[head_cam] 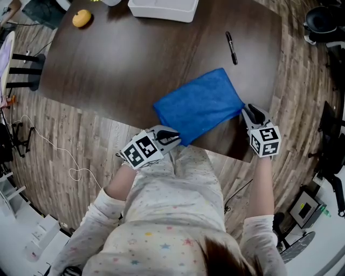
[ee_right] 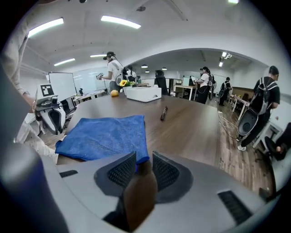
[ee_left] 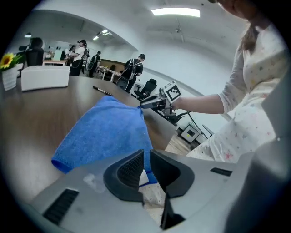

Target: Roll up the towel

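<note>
A blue towel (head_cam: 199,105) lies flat near the front edge of the dark brown table (head_cam: 124,59), turned at an angle to that edge. My left gripper (head_cam: 175,137) is at the towel's near corner, which hangs just over the edge. In the left gripper view that gripper (ee_left: 145,159) has its jaws almost together on the thin blue towel (ee_left: 104,132) corner. My right gripper (head_cam: 247,110) is at the right-hand corner. In the right gripper view that gripper (ee_right: 143,161) has the tip of the towel (ee_right: 104,134) between its pads.
A black pen (head_cam: 232,47) lies on the table beyond the towel. At the far edge stand a white tray (head_cam: 163,8) and a yellow fruit (head_cam: 82,18). Cables (head_cam: 54,153) run over the wooden floor on the left. Several people stand in the background.
</note>
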